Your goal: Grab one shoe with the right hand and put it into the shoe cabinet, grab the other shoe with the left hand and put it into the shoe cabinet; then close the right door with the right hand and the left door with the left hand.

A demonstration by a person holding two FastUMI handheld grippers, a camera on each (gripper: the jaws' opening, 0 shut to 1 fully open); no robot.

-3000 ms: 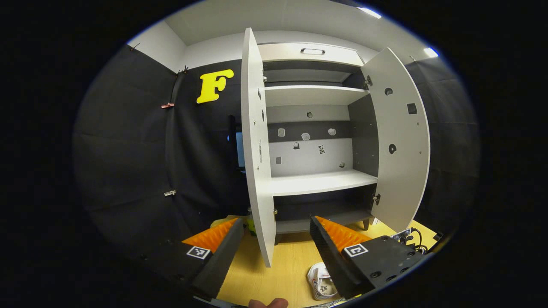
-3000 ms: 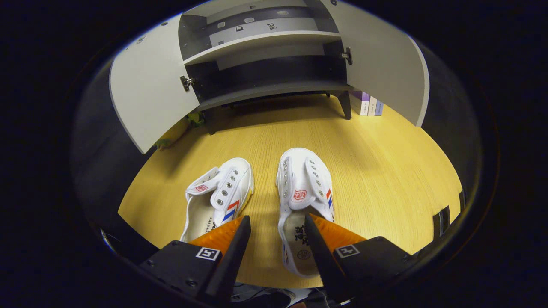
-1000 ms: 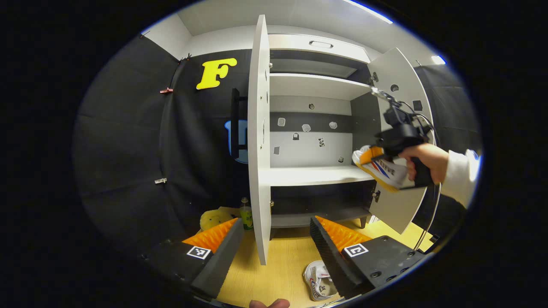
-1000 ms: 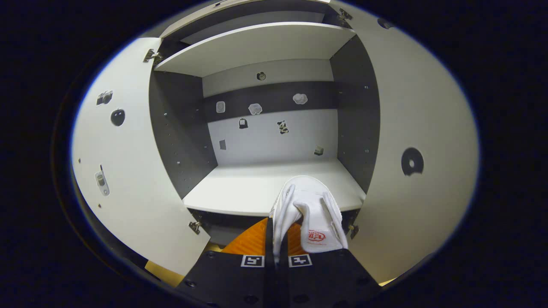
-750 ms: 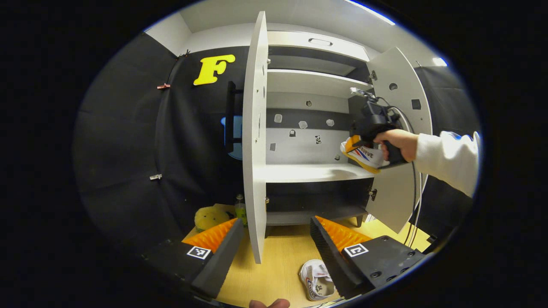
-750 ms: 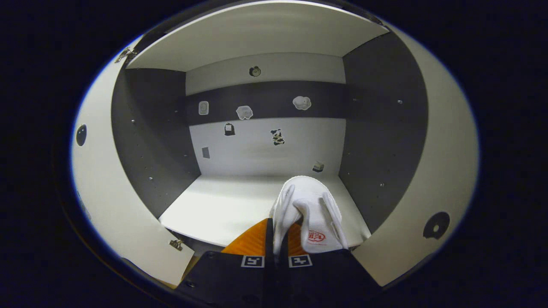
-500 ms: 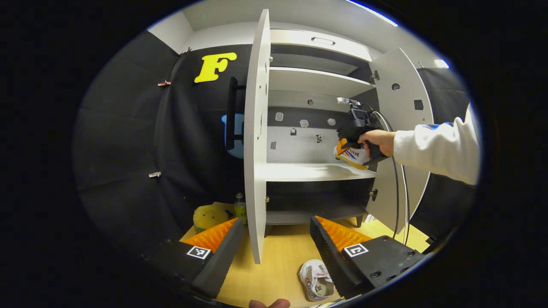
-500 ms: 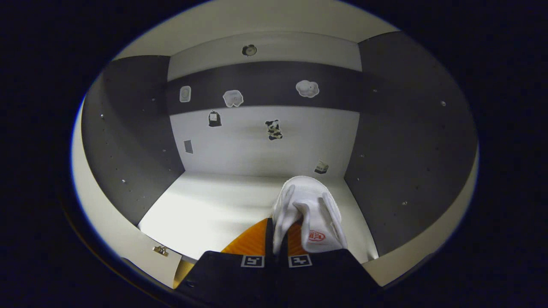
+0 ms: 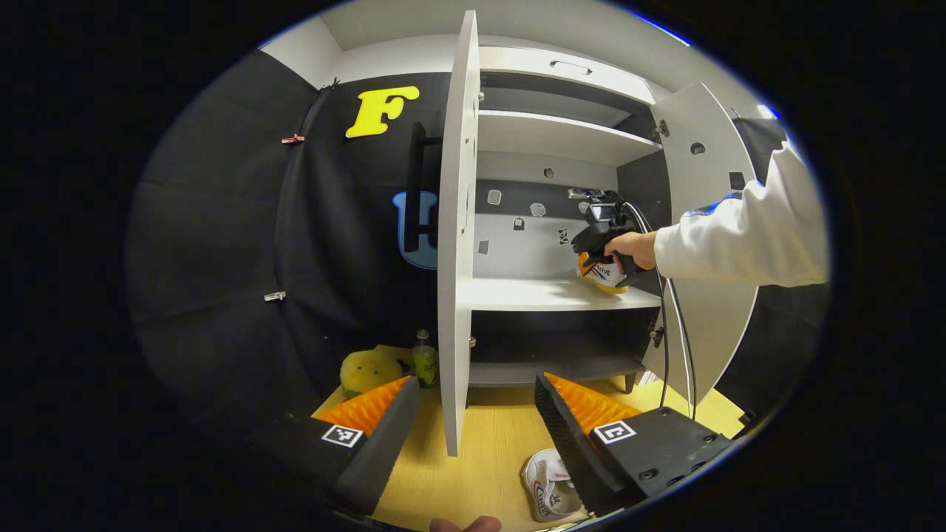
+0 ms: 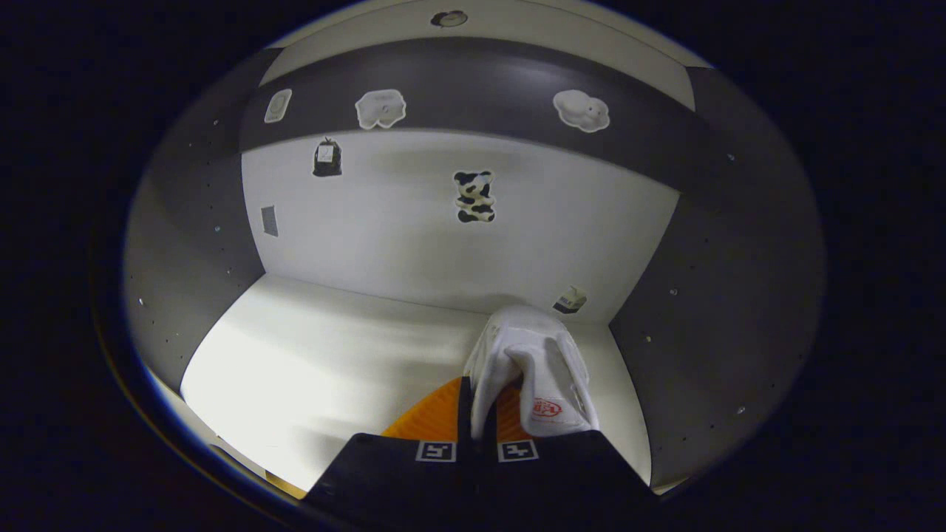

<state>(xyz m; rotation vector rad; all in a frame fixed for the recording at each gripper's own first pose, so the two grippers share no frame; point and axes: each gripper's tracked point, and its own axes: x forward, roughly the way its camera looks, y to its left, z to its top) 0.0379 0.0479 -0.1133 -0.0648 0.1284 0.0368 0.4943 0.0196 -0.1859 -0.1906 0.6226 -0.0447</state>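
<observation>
In the right gripper view my right gripper (image 10: 477,403) is shut on the side wall of a white canvas shoe (image 10: 536,369), held over the right part of the cabinet's middle shelf (image 10: 318,369), toe toward the back wall. The left gripper view shows that gripper (image 9: 600,235) and its shoe (image 9: 604,273) deep in the cabinet (image 9: 562,140) above the shelf (image 9: 547,294), held by a hand with a white sleeve. My left gripper (image 9: 477,421) is open above the floor with nothing between its fingers. The other white shoe (image 9: 545,493) lies on the floor beside its right finger. The left door (image 9: 457,244) and the right door (image 9: 709,222) both stand open.
Stickers dot the cabinet's back wall (image 10: 473,222). A yellow plush toy (image 9: 366,369) and a small green bottle (image 9: 423,360) stand on the wooden floor (image 9: 480,451) left of the left door. A cable (image 9: 676,332) hangs from the right gripper past the right door.
My right gripper has carried the shoe forward into the cabinet, from the shelf's front edge to near the back wall. The left gripper has stayed open and shifted only slightly.
</observation>
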